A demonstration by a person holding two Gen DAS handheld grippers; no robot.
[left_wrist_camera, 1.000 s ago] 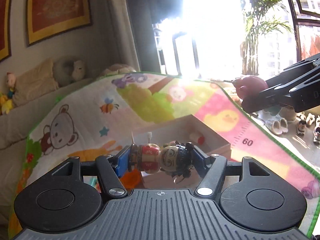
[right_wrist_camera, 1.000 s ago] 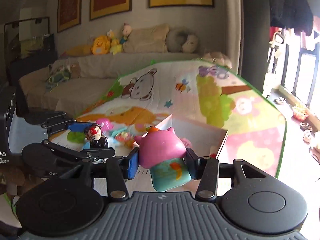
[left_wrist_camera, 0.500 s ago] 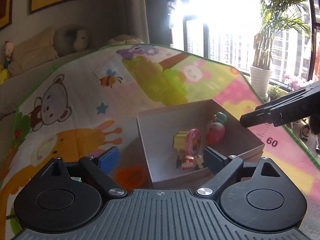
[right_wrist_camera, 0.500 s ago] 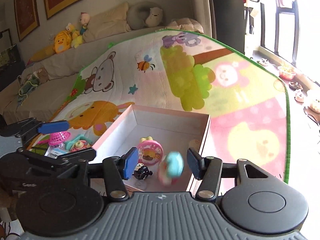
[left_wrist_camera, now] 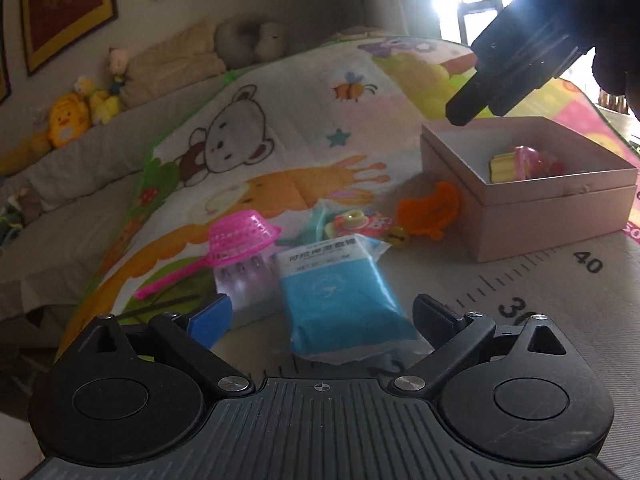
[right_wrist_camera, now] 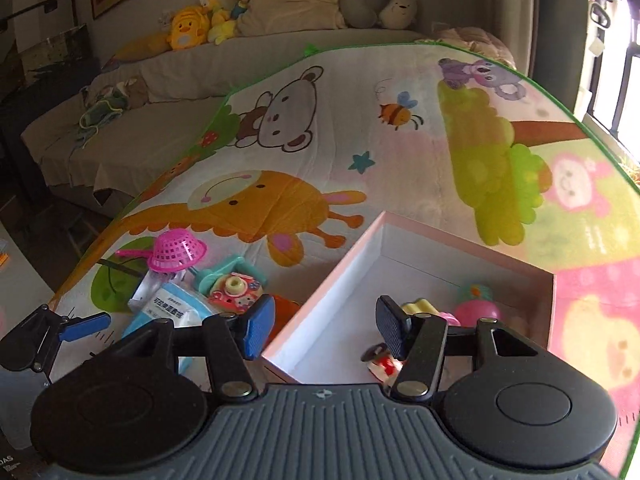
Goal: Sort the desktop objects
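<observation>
I am seeing my left tool hanging spread wide and empty; its jaws have just been opening, with nothing pressed between them. Just beyond it the blue plastic-wrapped packet is lying flat on the cartoon-printed play mat covering the desk. Beside the packet a clear plastic case is sitting under the pink perforated toy strainer. Slightly farther on, a small pink toy camera and an orange plastic toy are lying near the box wall.

My right tool is hovering released over the near edge of the pale pink cardboard box; its jaws have just been opening and are gripping nothing. Inside the box a small red-and-white figurine, a yellow-and-pink toy and a round pink-and-teal toy are resting on the floor.

At the back, stuffed animals are lining the grey sofa.
</observation>
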